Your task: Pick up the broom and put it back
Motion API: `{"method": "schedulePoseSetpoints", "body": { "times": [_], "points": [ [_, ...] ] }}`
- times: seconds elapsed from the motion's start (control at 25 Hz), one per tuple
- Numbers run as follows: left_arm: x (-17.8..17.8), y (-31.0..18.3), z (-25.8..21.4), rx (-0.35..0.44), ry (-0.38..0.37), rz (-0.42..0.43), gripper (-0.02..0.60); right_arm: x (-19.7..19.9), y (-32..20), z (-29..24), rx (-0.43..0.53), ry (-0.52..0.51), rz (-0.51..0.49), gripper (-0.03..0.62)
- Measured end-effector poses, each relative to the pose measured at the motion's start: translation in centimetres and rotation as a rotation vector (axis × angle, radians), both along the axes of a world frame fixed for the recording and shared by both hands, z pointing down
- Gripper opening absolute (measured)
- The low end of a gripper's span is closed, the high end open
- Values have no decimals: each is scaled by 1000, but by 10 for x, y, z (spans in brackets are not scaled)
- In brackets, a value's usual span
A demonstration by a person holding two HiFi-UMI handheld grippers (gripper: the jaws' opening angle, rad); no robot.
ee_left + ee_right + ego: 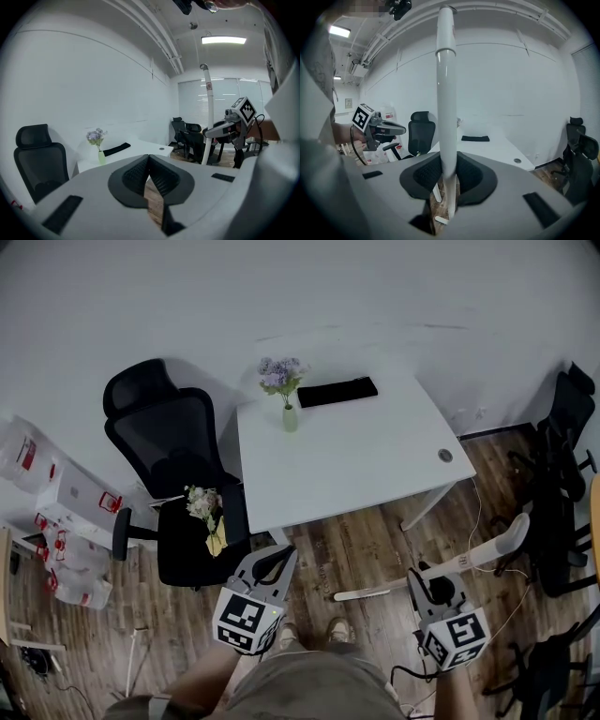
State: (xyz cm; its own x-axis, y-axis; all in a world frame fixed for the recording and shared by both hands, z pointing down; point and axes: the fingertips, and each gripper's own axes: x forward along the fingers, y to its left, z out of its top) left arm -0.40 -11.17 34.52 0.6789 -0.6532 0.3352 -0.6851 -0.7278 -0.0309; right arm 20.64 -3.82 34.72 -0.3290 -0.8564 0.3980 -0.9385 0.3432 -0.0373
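Note:
The broom (pixel 487 549) is a white pole that lies slantwise over the wood floor at the right in the head view. My right gripper (pixel 424 581) is shut on it. In the right gripper view the pole (pixel 446 93) stands upright between the pads of the right gripper (pixel 449 160), and its lower end reaches down toward the floor. My left gripper (pixel 280 555) hovers to the left of the broom, apart from it. Its jaws are shut with nothing in them (pixel 149 159). In the left gripper view the pole (pixel 209 112) and the right gripper (pixel 224 129) show at the right.
A white desk (pixel 356 465) ahead carries a vase of purple flowers (pixel 289 413) and a black pad (pixel 337 391). A black office chair (pixel 173 456) with a flower bunch (pixel 206 507) stands at its left. More black chairs (pixel 562 484) are at the right, and boxes (pixel 56 512) at the left.

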Motion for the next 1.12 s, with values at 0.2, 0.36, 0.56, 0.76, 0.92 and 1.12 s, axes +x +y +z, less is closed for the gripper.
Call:
{"method": "schedulePoseSetpoints", "body": {
  "times": [0.2,0.36,0.56,0.76,0.92,1.12],
  "points": [
    [11,-11,7,5,-16,11,15,5,-7,16,-36,-8,-9,102],
    [19,-19,20,-4,-34,18,15,11,-17,45,-81,12,-28,101],
    [32,-25,46,-39,-59,25,15,22,-29,101,-169,57,-48,102],
    [43,-30,77,-79,-89,29,15,30,-39,156,-222,89,-85,101],
    [53,-35,105,-114,-110,31,15,37,-50,189,-236,97,-109,103],
    [71,-42,148,-160,-137,35,15,43,-62,229,-261,100,-141,103]
  ]
}}
